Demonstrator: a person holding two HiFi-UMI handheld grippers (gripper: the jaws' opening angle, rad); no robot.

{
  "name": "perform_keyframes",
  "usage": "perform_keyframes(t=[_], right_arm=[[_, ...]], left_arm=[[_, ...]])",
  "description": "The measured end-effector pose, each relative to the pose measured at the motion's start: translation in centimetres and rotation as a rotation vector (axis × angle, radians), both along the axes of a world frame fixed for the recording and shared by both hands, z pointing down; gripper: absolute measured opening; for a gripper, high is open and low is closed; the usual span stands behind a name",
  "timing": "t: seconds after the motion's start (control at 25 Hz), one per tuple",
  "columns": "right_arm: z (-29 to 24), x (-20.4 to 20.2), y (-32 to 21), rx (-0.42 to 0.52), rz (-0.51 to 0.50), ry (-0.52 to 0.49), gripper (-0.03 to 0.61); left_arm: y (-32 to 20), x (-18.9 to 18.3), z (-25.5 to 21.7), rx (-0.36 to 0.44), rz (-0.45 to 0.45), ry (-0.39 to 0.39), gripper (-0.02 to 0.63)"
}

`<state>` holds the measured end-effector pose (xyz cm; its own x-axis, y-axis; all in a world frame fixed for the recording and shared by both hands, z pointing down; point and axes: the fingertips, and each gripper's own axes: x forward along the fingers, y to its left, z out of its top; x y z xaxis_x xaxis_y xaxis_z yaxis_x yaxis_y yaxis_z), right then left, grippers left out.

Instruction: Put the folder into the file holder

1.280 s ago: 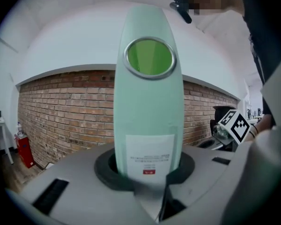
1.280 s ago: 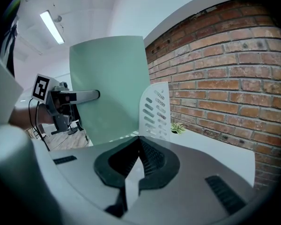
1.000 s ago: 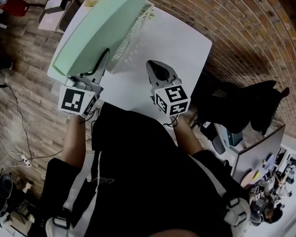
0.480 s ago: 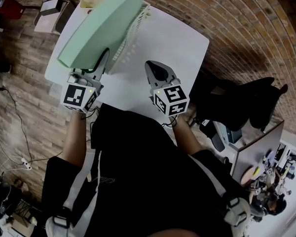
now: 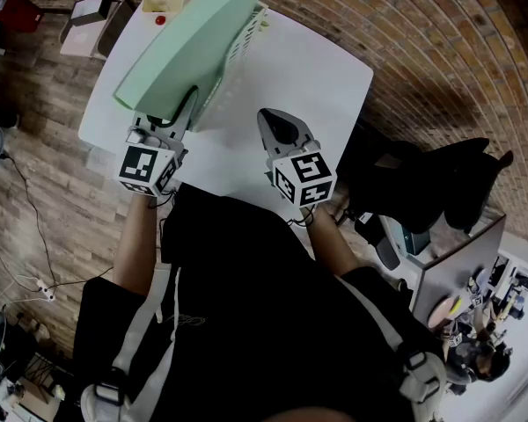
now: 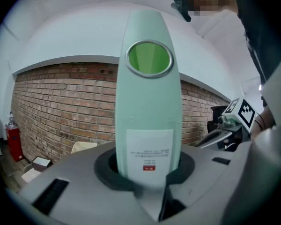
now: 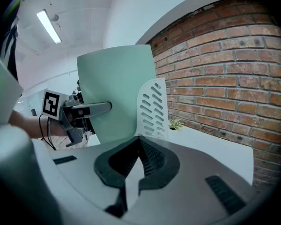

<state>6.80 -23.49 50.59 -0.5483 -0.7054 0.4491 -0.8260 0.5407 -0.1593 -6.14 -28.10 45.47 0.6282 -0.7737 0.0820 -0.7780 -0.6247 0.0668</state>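
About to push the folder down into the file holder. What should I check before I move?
1. Grip of the left gripper on the folder: ok, jaws clamped on its spine.
2. Folder attitude: ok, standing on edge, roughly upright next to the slotted wall of the file holder.
3. Folder lined up with a slot: cannot tell, the folder covers the holder's opening in the head view.
4. Folder seated: cannot tell, no view shows where its lower edge rests.
5. Position of the right gripper: ok, shut, empty, over the bare table, apart from the holder.
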Motion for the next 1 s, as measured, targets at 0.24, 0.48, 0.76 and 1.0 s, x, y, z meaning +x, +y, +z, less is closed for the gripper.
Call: perform_keyframes(t=[0.24, 0.48, 0.76, 1.0], right_arm=[[0.1, 0.4, -0.1, -0.004, 0.003, 0.005, 0.009], [0.4, 0.9, -0.1, -0.010, 0.007, 0.007, 0.009], [0.5, 1.1, -0.2, -0.013, 0.007, 0.004, 0.009], [0.6, 1.2, -0.2, -0.012, 0.004, 0.003, 0.009]], left_arm=[[-0.2, 0.4, 0.8, -0.012, 0.000, 0.003, 0.123], [-0.4, 0.8, 1.7, -0.023, -0.005, 0.014, 0.123], [-0.5, 1.0, 3.0, -0.038, -0.006, 0.003, 0.124], [-0.2, 1.3, 3.9, -0.048, -0.009, -0.015, 0.135]])
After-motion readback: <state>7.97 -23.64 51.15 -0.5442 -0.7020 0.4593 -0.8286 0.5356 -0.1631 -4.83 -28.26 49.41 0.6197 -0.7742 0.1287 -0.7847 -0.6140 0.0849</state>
